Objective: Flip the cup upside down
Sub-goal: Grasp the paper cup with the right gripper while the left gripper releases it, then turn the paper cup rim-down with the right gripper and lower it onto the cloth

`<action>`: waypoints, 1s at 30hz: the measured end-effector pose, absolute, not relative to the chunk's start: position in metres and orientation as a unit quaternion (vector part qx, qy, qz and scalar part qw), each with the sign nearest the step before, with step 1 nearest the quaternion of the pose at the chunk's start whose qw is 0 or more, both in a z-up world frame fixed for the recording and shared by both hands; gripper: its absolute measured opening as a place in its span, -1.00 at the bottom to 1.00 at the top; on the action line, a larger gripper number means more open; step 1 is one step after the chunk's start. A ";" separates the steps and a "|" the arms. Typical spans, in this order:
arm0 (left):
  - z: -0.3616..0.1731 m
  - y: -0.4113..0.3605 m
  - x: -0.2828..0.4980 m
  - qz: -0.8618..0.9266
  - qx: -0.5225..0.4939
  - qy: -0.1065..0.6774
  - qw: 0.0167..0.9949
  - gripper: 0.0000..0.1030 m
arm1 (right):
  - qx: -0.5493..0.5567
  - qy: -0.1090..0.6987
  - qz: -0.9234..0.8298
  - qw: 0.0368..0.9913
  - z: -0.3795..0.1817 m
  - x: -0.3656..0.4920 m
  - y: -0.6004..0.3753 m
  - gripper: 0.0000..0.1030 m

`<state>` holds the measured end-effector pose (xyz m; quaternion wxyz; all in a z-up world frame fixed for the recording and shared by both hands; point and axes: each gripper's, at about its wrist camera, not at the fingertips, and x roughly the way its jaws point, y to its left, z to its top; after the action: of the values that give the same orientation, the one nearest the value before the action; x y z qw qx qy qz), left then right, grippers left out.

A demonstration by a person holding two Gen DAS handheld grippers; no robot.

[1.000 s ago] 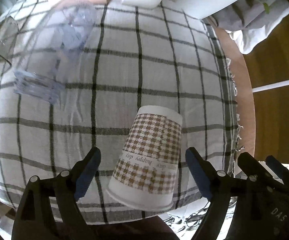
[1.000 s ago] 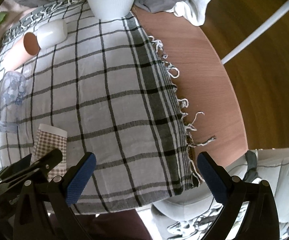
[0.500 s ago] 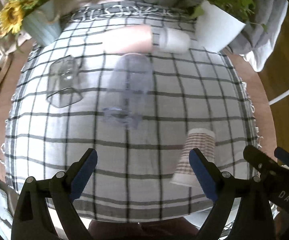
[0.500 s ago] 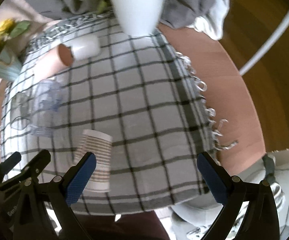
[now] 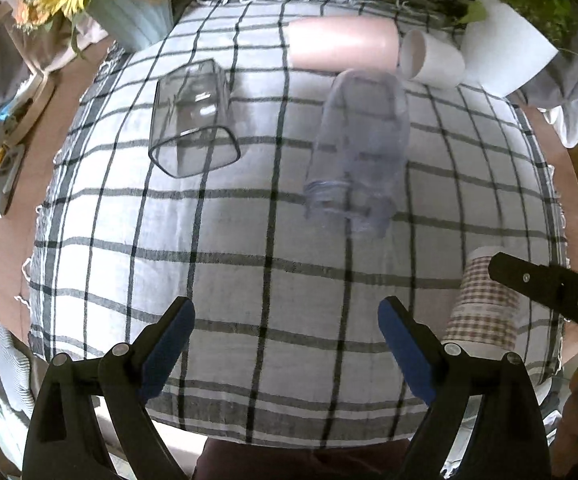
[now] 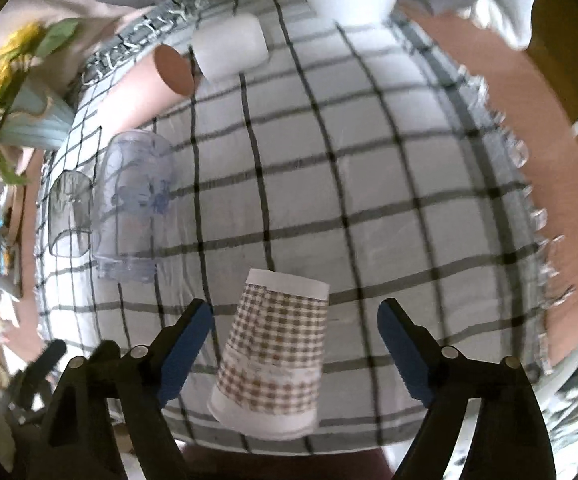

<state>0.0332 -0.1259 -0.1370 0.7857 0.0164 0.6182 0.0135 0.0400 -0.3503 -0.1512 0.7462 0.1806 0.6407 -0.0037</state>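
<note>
A brown-and-white checked paper cup (image 6: 275, 354) stands upside down, wide rim down, on the checked cloth near the table's front edge. My right gripper (image 6: 291, 336) is open, its blue pads on either side of the cup and apart from it. In the left wrist view the cup (image 5: 485, 308) is at the far right, partly behind the right gripper's black body (image 5: 549, 292). My left gripper (image 5: 285, 336) is open and empty over bare cloth, left of the cup.
A bluish clear plastic cup (image 5: 359, 148), a clear square glass (image 5: 193, 116), a pink tumbler (image 5: 341, 48) and a white cup (image 5: 431, 60) are on the cloth behind. A white plant pot (image 5: 505, 56) and a sunflower vase (image 5: 129, 12) stand at the back. The table edge (image 6: 561, 168) is right.
My left gripper has drawn back from the paper cup and swung left. My right gripper has moved left, so the cup now stands between its open fingers.
</note>
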 end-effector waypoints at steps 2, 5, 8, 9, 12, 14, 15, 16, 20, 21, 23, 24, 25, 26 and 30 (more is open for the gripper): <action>-0.143 -0.124 0.034 0.014 0.016 0.625 0.780 0.82 | 0.198 0.649 -0.006 0.734 -0.161 0.044 -0.352 0.58; -0.147 -0.123 0.034 0.016 0.015 0.629 0.777 0.82 | 0.204 0.658 -0.011 0.724 -0.172 0.051 -0.351 0.52; -0.149 -0.122 0.034 0.015 0.013 0.630 0.777 0.82 | 0.204 0.667 -0.006 0.717 -0.179 0.055 -0.349 0.37; -0.149 -0.122 0.034 0.015 0.012 0.629 0.777 0.82 | 0.205 0.669 -0.003 0.714 -0.181 0.056 -0.348 0.33; -0.149 -0.122 0.035 0.017 0.011 0.627 0.779 0.82 | 0.213 0.678 0.003 0.704 -0.187 0.057 -0.348 0.17; -0.149 -0.120 0.036 0.019 0.010 0.626 0.779 0.82 | 0.224 0.676 0.010 0.702 -0.190 0.056 -0.349 0.10; -0.148 -0.119 0.036 0.020 0.008 0.625 0.780 0.82 | 0.223 0.675 0.009 0.704 -0.190 0.056 -0.349 0.10; -0.147 -0.119 0.036 0.020 0.006 0.624 0.781 0.82 | 0.221 0.672 0.009 0.707 -0.189 0.054 -0.349 0.10; -0.141 -0.117 0.034 0.023 0.000 0.616 0.787 0.82 | 0.204 0.649 0.016 0.733 -0.171 0.052 -0.344 0.10; -0.140 -0.117 0.034 0.023 -0.001 0.614 0.789 0.82 | 0.198 0.638 0.014 0.744 -0.164 0.052 -0.342 0.09; -0.136 -0.117 0.033 0.028 0.003 0.609 0.793 0.82 | 0.179 0.614 0.008 0.768 -0.152 0.052 -0.337 0.09; -0.134 -0.117 0.033 0.029 0.003 0.606 0.795 0.82 | 0.171 0.607 0.005 0.776 -0.148 0.051 -0.335 0.09; -0.133 -0.117 0.032 0.030 0.004 0.603 0.797 0.82 | 0.160 0.598 0.001 0.786 -0.143 0.053 -0.334 0.09; -0.132 -0.116 0.032 0.032 0.004 0.601 0.799 0.82 | 0.152 0.589 0.000 0.794 -0.138 0.053 -0.332 0.09; -0.128 -0.116 0.028 0.040 0.010 0.592 0.805 0.82 | 0.121 0.551 0.001 0.826 -0.120 0.051 -0.330 0.08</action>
<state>0.0276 -0.1163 -0.1276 0.8052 0.0102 0.5915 0.0398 0.0506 -0.3300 -0.1205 0.8257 0.1212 0.5509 0.0014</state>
